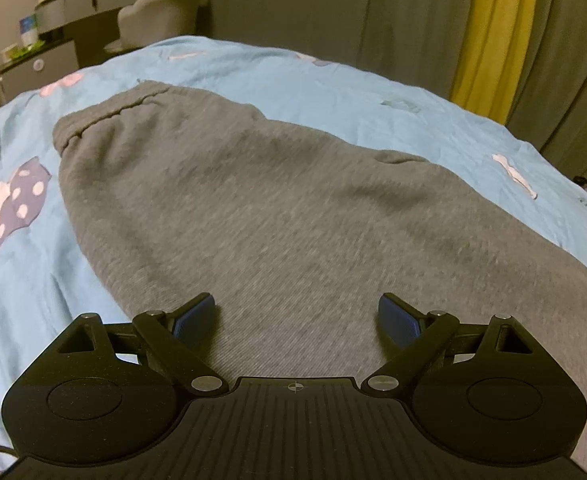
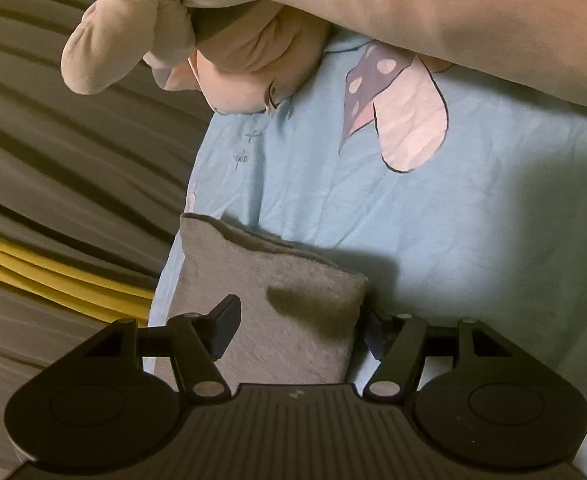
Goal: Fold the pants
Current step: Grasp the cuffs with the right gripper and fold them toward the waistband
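Note:
Grey sweatpants (image 1: 253, 200) lie flat on a light blue bedsheet (image 1: 333, 80), waistband at the far left. My left gripper (image 1: 297, 316) is open just above the grey fabric, holding nothing. In the right wrist view the pants' leg end (image 2: 277, 296) lies on the sheet (image 2: 473, 220) near the bed's edge. My right gripper (image 2: 297, 328) is open, its fingers astride the leg end; the left fingertip (image 2: 225, 320) is over the cloth, the right one partly hidden behind its edge.
A gloved hand and sleeve (image 2: 253, 40) reach over the sheet in the right wrist view. Grey and yellow curtains (image 1: 493, 40) hang beside the bed. A dresser (image 1: 53, 32) and padded chair (image 1: 161, 12) stand beyond the far side.

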Available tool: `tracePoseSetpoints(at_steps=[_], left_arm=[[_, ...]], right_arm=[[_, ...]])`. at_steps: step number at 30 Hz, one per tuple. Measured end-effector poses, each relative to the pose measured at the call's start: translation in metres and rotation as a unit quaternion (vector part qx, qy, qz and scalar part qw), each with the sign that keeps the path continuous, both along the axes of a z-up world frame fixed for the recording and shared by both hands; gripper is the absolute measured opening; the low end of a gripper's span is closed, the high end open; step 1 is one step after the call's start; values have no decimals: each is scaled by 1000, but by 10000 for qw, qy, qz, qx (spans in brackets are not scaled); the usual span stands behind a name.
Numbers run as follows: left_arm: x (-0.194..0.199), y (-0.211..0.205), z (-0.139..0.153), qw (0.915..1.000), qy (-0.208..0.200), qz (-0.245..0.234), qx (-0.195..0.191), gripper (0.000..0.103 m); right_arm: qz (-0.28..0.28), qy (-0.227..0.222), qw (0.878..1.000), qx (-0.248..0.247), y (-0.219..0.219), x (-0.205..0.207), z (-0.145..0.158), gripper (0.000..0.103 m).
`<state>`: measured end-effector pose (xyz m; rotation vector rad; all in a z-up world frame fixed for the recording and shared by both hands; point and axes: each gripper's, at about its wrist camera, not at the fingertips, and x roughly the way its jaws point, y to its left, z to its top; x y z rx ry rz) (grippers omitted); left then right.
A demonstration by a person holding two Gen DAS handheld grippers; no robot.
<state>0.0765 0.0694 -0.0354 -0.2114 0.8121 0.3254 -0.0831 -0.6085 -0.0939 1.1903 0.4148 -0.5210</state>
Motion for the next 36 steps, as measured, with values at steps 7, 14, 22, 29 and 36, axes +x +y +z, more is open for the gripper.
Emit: tracePoseSetpoints(at_steps=[7,14,22,29,36], left_arm=[[1,1,-1,10000,40,34,-29,94],[2,-1,-2,9999,107,16,49,94],[1,-3,-1,9999,110,-106,59,94],[-3,2,3,9999,4,-50,-106,94],[-15,2,11,9994,-182,-246,-177,94]], right_arm=[[175,207,9990,-357,7,12,5,16],[143,422,9984,-340,6,17,-1,21],[372,896,9824,-1599,44,36,47,13],[2532,17,8891,-3812,200,85,132,13],[4527,567,7694,-4471,352,114,58,13]])
